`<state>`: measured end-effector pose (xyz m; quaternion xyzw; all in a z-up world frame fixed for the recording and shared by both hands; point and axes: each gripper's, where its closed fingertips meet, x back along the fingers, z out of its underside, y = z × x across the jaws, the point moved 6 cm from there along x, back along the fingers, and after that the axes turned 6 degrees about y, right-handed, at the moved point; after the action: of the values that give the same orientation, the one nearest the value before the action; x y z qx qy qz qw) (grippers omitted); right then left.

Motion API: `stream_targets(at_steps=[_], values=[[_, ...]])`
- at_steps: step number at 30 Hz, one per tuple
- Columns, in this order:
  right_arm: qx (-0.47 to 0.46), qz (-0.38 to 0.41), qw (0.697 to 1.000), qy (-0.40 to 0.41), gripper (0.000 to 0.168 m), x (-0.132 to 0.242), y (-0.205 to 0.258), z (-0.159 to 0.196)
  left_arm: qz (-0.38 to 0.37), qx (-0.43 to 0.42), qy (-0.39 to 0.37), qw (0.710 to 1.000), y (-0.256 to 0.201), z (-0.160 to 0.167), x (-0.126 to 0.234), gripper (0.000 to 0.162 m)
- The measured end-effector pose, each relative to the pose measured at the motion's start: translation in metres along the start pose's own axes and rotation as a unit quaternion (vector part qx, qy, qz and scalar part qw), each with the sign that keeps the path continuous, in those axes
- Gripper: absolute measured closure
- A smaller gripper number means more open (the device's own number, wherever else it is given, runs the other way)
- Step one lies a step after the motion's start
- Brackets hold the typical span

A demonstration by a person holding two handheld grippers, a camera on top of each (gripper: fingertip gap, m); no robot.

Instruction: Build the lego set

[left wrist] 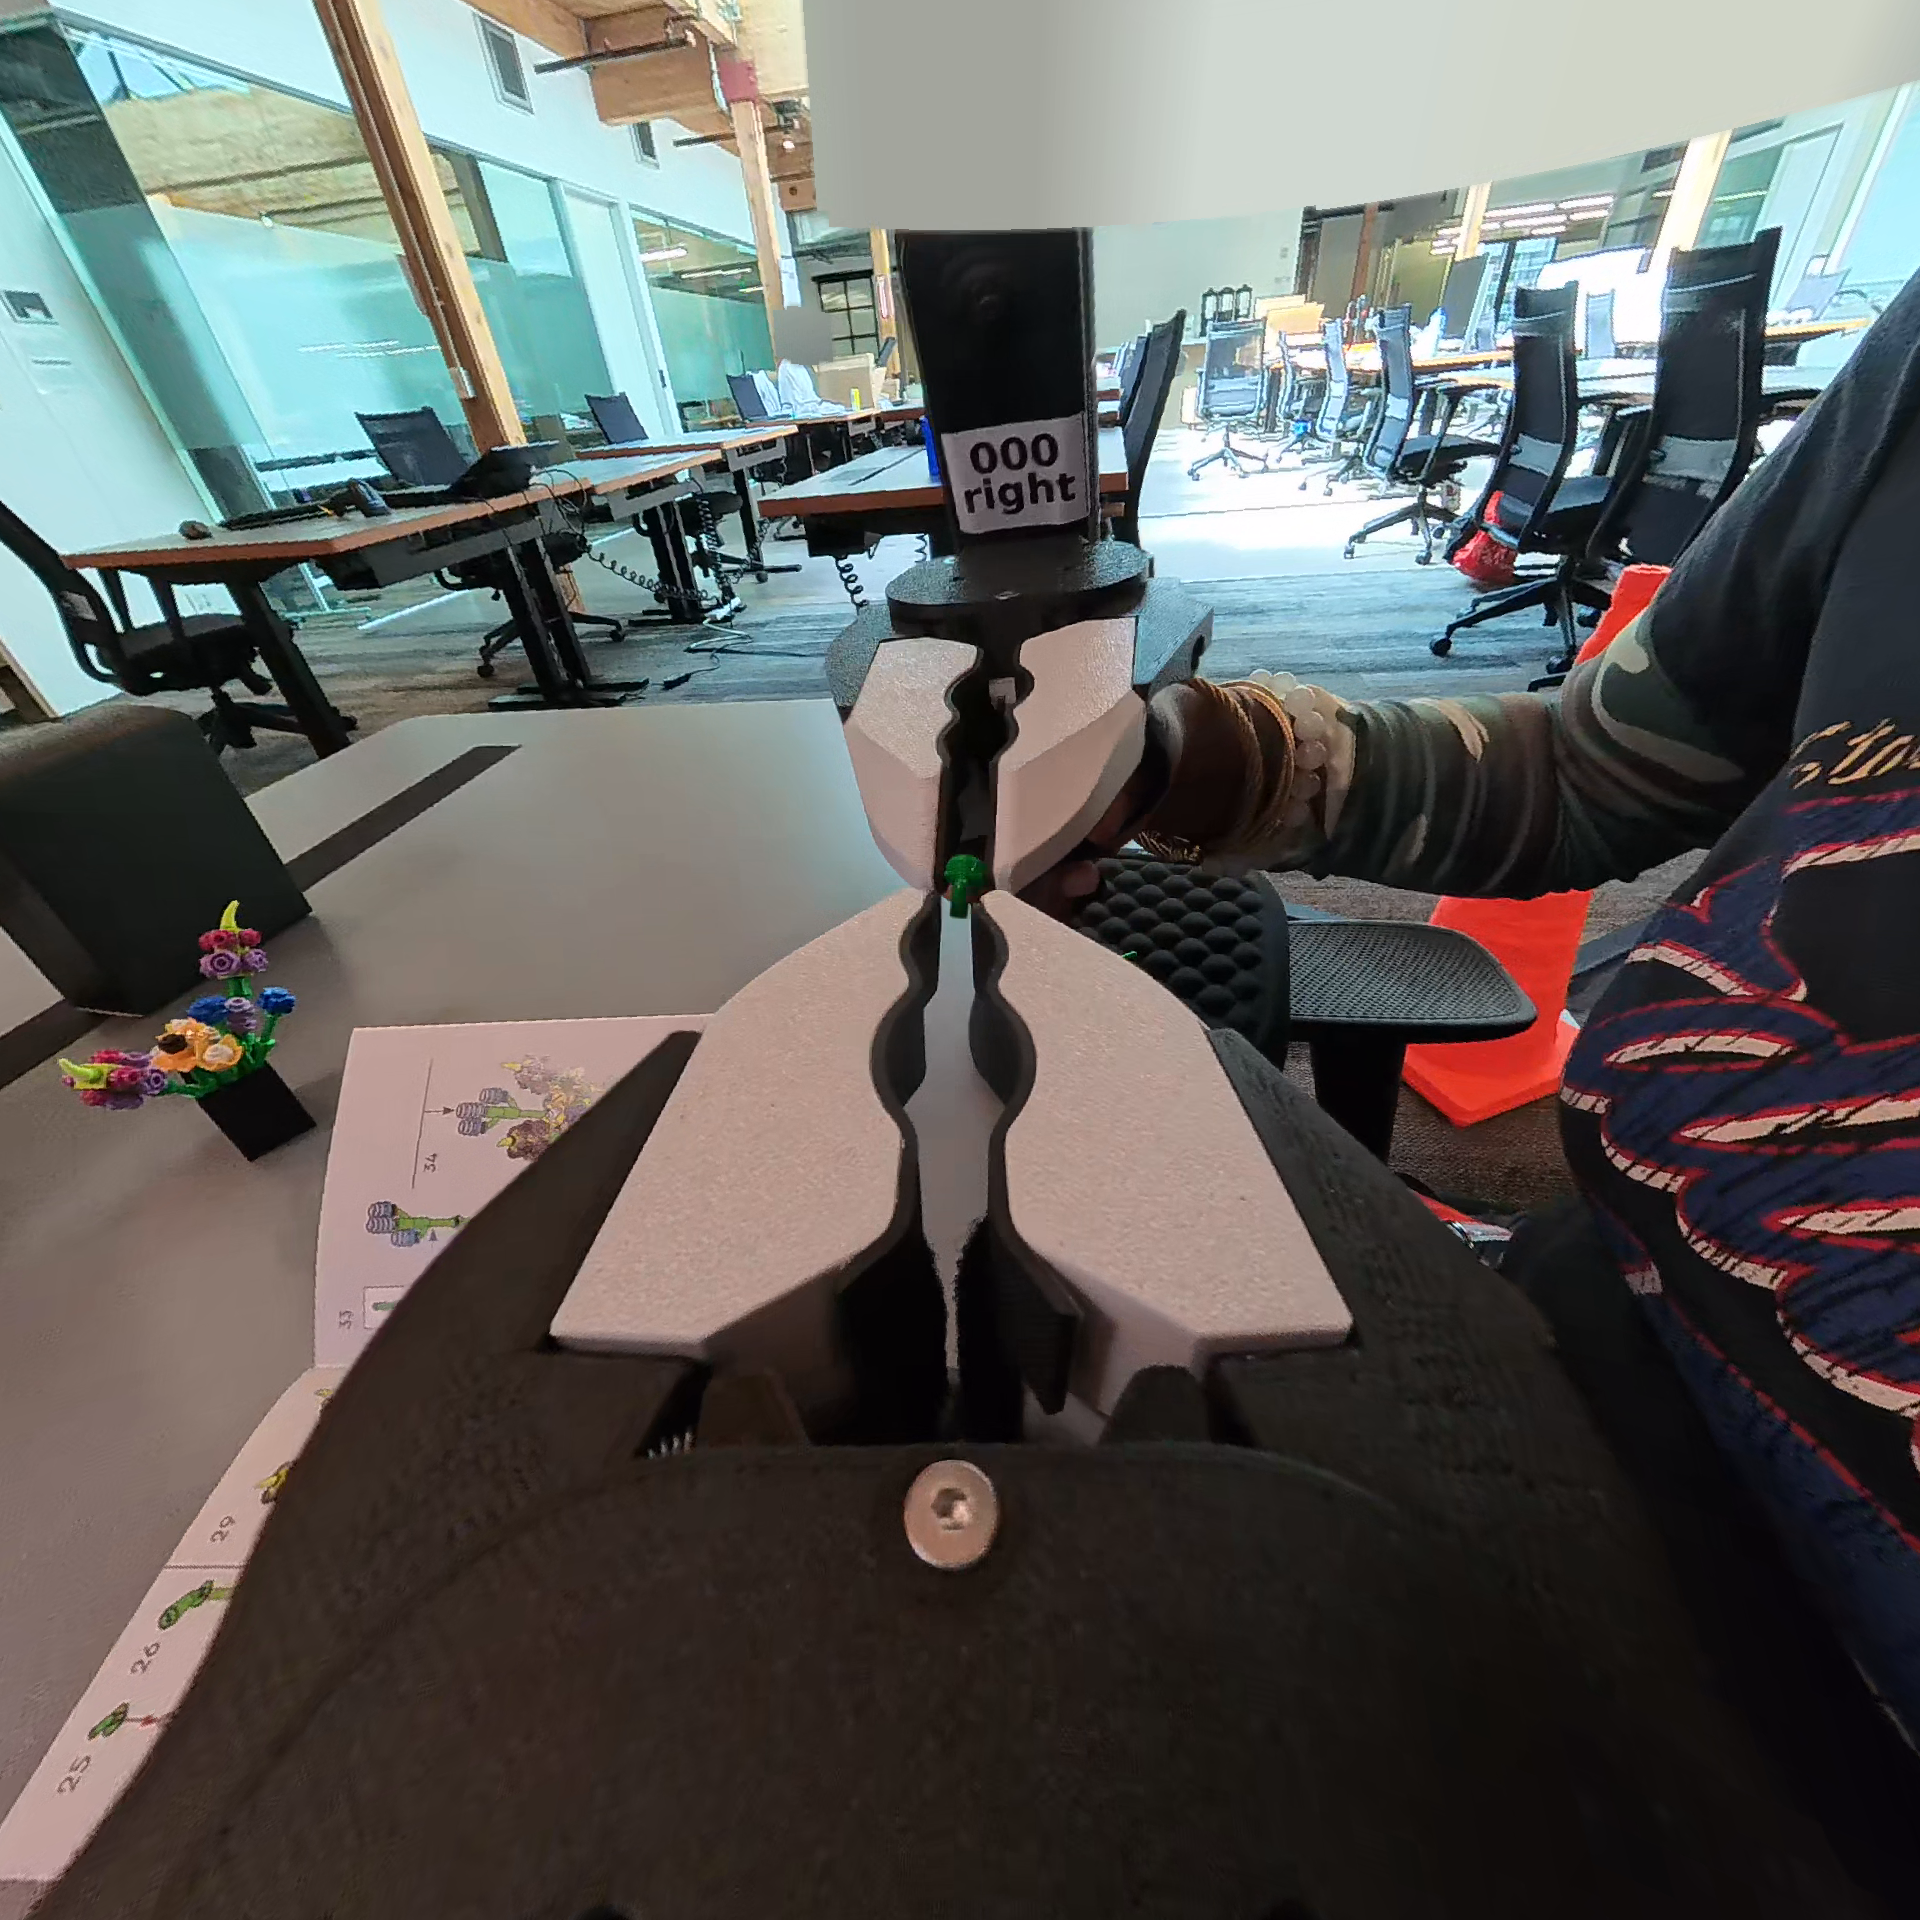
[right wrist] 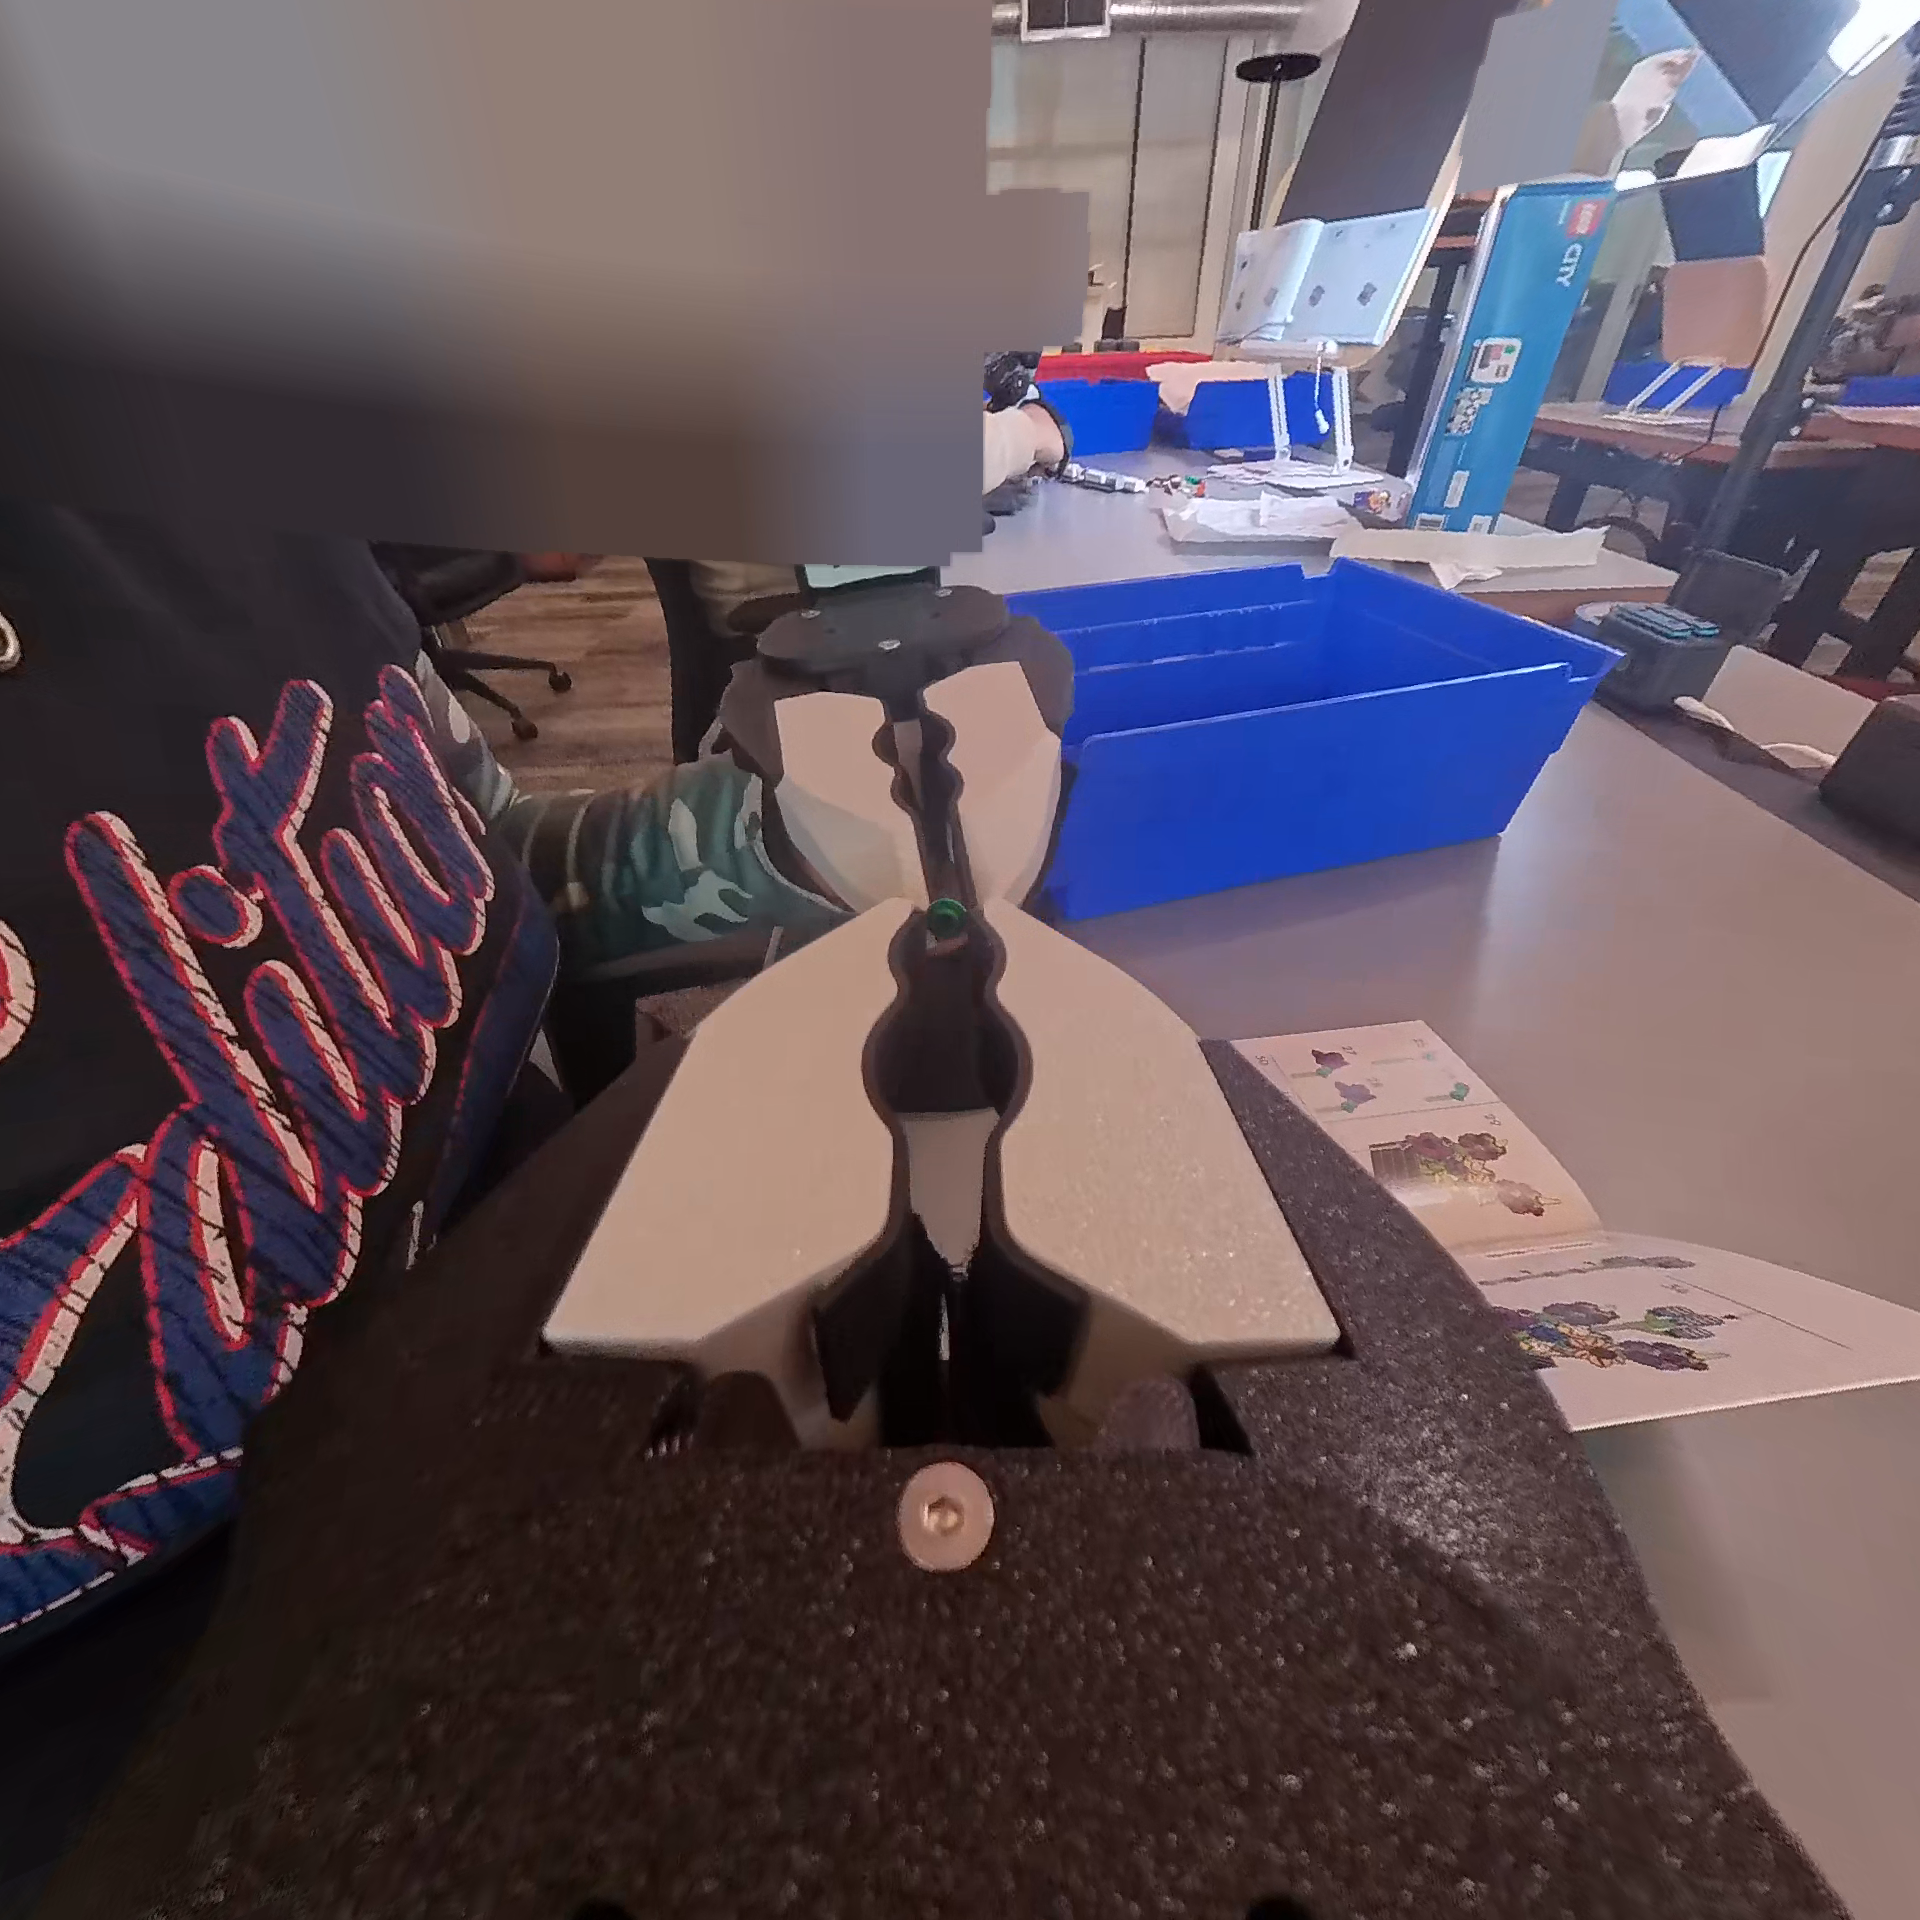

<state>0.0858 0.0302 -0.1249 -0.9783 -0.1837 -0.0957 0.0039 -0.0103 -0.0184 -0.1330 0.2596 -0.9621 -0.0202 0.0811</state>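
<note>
The green lego piece [left wrist: 962, 881] sits up in the air, right between the two gripper tips that meet nose to nose. The left gripper [left wrist: 954, 914] and the right gripper [right wrist: 943, 920] both look squeezed nearly closed on it, and its stem points toward the left one

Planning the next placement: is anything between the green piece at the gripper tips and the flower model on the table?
Nothing visible. The green piece is pinched where the left gripper and right gripper meet, and bare table lies between it and the flower model.
</note>
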Motion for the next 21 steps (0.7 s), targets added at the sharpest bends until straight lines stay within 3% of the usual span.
stream_targets(at_steps=[14, 18, 21], values=[[0.01, 0.008, 0.999, 0.052, 0.159, -0.001, -0.002, 0.005, 0.0, -0.002, 0.029, 1.0, -0.002, 0.008, -0.003, 0.159], [0.005, 0.105, 0.986, 0.129, 0.146, 0.034, -0.011, 0.007, -0.014, 0.037, 0.014, 0.999, 0.006, 0.018, -0.001, 0.159], [-0.094, 0.144, 0.95, 0.261, 0.143, 0.07, -0.007, 0.03, -0.007, 0.083, -0.019, 0.996, 0.009, 0.03, 0.0, 0.159]])
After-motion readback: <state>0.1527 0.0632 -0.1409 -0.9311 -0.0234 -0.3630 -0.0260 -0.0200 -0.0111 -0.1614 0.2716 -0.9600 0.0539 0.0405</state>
